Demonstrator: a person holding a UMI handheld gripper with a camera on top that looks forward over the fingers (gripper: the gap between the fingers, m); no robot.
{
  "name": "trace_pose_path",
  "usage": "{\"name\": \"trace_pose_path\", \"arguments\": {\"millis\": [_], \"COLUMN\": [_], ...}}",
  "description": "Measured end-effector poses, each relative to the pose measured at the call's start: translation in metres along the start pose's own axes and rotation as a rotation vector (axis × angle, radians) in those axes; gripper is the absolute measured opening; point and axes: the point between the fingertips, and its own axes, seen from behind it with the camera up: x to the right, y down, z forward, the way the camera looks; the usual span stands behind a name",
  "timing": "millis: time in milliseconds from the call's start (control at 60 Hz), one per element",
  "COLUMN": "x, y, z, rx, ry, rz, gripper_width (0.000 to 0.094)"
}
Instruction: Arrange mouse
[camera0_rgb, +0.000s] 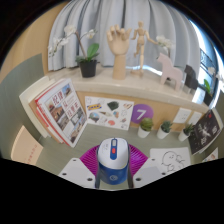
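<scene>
A white and blue mouse (112, 162) with a red scroll wheel sits between my fingers, its nose pointing away from me. My gripper (112, 160) is shut on it. The magenta pads (89, 158) press against its left and right sides. The rear of the mouse and the desk surface under it are hidden, so I cannot tell whether it rests on the grey desk (95, 135) or hangs above it.
Ahead stands a raised shelf (110, 85) with a potted orchid (87, 62), a wooden hand (120, 50), a wooden mannequin (142, 42) and a white figurine (170, 72). An open booklet (58, 108) leans at the left. Cards (108, 110) and small potted plants (146, 127) line the shelf's foot.
</scene>
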Motion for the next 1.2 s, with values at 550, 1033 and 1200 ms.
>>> {"name": "trace_pose_path", "arguments": {"millis": [550,1033,1200], "x": [0.285,0.285,0.288], "y": [0.067,0.144,0.146], "z": [0.02,0.07,0.043], "rx": [-0.071,-0.112,-0.195], "ry": [0.109,0.06,0.133], "rz": [0.091,0.132,0.109], "gripper_width": [0.0373,0.0536,0.0783]}}
